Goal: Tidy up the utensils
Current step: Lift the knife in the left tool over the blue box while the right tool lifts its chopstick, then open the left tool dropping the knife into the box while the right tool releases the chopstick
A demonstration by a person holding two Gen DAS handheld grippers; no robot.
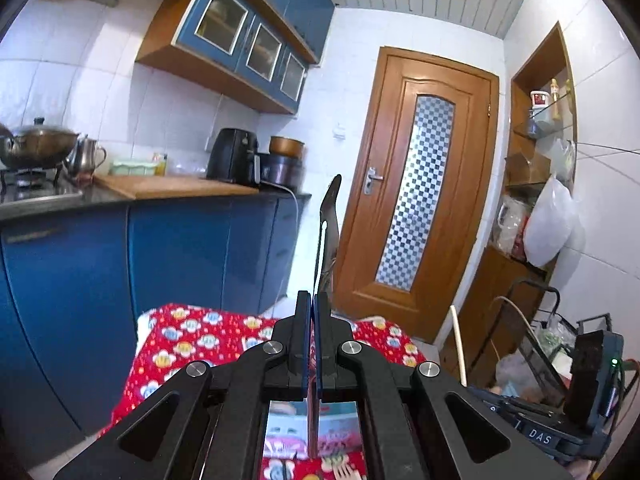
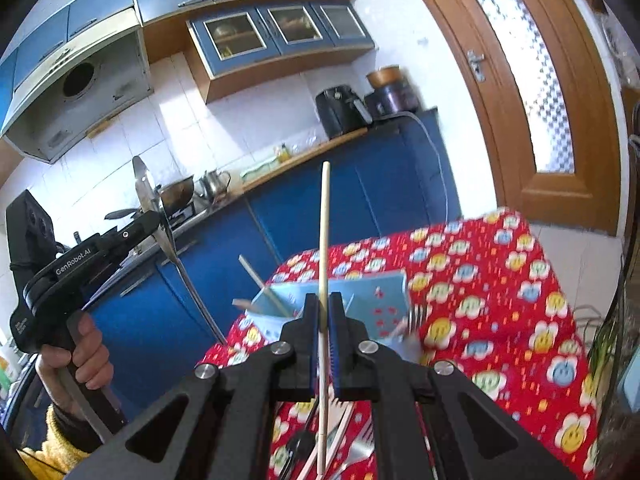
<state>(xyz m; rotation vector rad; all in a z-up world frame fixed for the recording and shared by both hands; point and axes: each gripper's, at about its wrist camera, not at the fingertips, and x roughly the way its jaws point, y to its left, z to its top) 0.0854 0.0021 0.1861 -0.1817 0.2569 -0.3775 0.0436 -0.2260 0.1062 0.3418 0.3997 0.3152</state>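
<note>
My left gripper (image 1: 312, 300) is shut on a metal spatula (image 1: 329, 220), held upright well above the table; it also shows in the right wrist view (image 2: 154, 222) with the spatula (image 2: 160, 216) pointing up at the left. My right gripper (image 2: 324, 304) is shut on a pale wooden chopstick (image 2: 325, 224), which stands upright above a light blue utensil box (image 2: 360, 304). The box holds another chopstick (image 2: 262, 284) and a fork (image 2: 414, 318). More utensils (image 2: 344, 436) lie on the cloth under my right gripper.
The table wears a red cartoon-print cloth (image 2: 500, 280). Blue kitchen cabinets (image 1: 160, 248) and a counter with an air fryer (image 1: 234, 156) stand behind. A wooden door (image 1: 416, 196) is at the right. A wire basket (image 1: 552, 344) sits at right.
</note>
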